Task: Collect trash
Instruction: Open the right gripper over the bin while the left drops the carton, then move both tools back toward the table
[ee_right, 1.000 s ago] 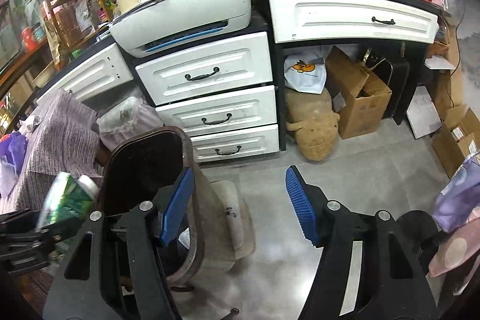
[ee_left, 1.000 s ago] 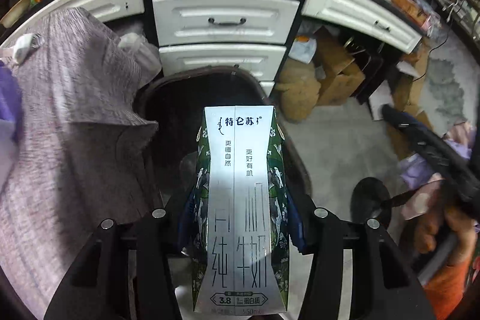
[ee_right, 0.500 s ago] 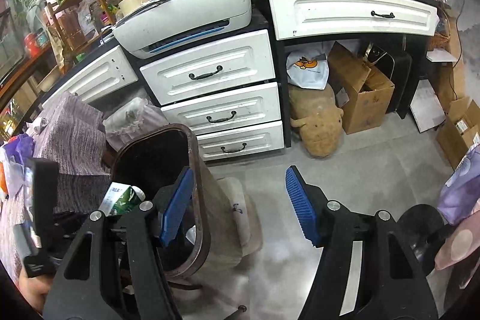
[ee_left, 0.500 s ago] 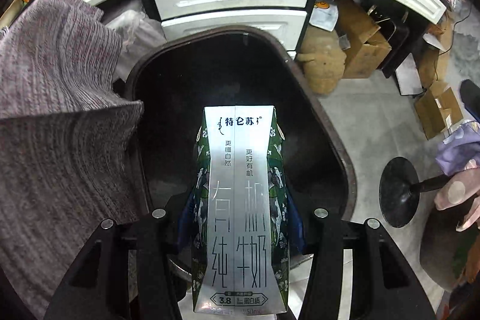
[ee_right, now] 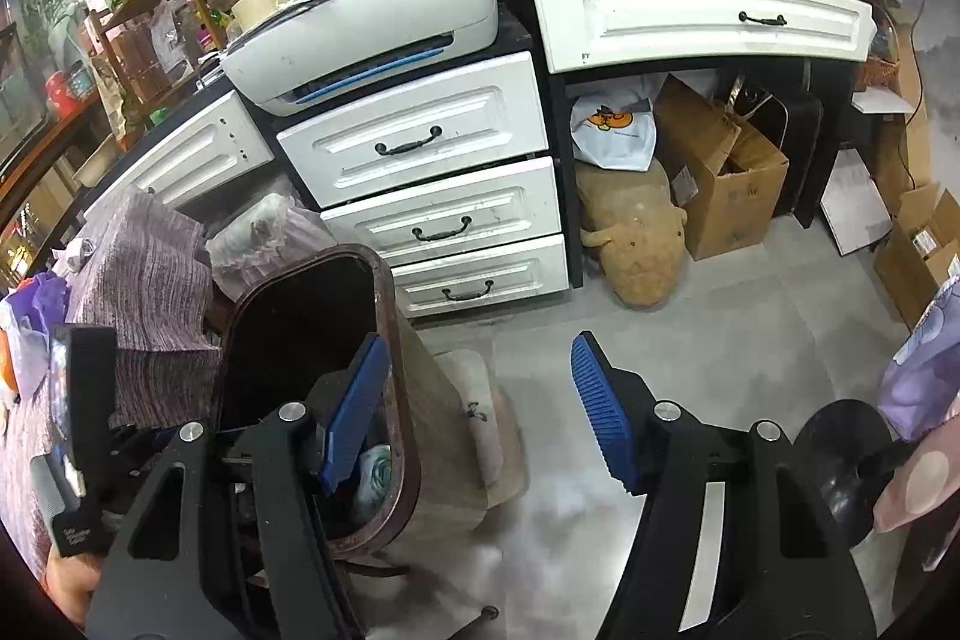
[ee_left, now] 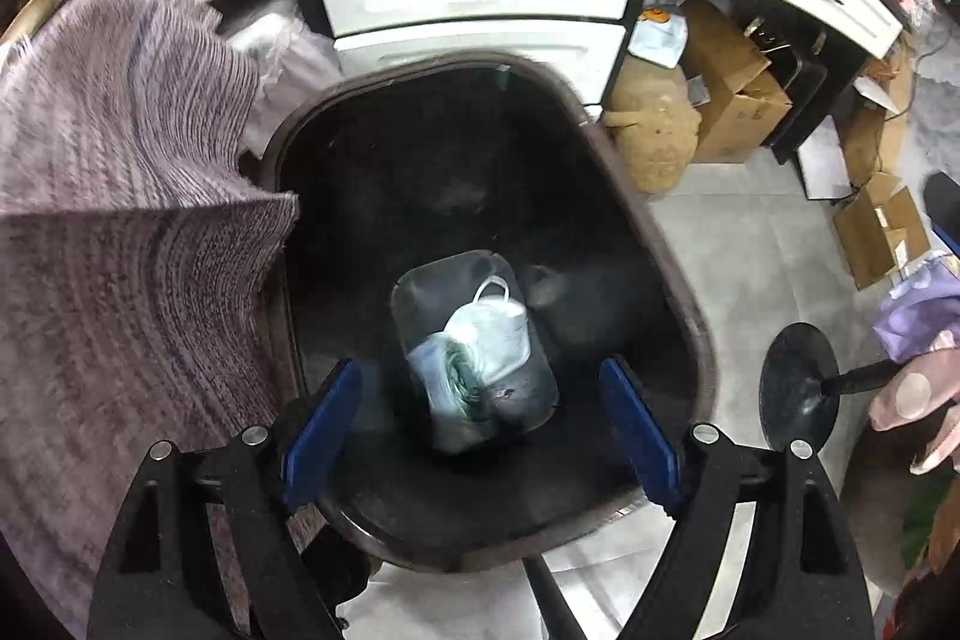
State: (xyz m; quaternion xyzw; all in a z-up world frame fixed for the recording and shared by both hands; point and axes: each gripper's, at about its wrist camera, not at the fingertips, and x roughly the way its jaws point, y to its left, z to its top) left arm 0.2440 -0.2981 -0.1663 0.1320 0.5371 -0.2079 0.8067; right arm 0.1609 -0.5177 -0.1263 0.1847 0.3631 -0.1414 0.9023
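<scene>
1. The dark brown, round-cornered plastic waste bin (ee_left: pixel 654 244) fills the middle of the left wrist view, seen from almost straight above. Half a second ago the green and silver milk carton stood clamped upright between the blue pads and blocked most of that opening; now the mouth of the bin is clear.

2. The green and silver milk carton (ee_left: pixel 459 388) has left the grip. It shows as a blurred shape low in the centre of the frame, deep inside the bin beside a crumpled white plastic bag (ee_left: pixel 492 334). Whether it has settled on the bottom or is still falling I cannot tell from the blur.

3. The left gripper (ee_left: pixel 480 418) is released: its jaws are opening, the blue pads stand wide at lower left and lower right, and nothing is between them but the view down into the bin.

4. The right gripper (ee_right: pixel 474 406) is unchanged, parted and empty, at the bottom centre of its view; its left pad overlaps the bin's rim in the picture, and I cannot tell whether they touch. A glimpse of green in the bin (ee_right: pixel 375 472) sits just below that pad.

5. The grey-purple knitted cloth (ee_left: pixel 120 232) at the left lies as it did before.

6. My reading: this piece of trash is delivered, and the left gripper is free for the next item.
</scene>
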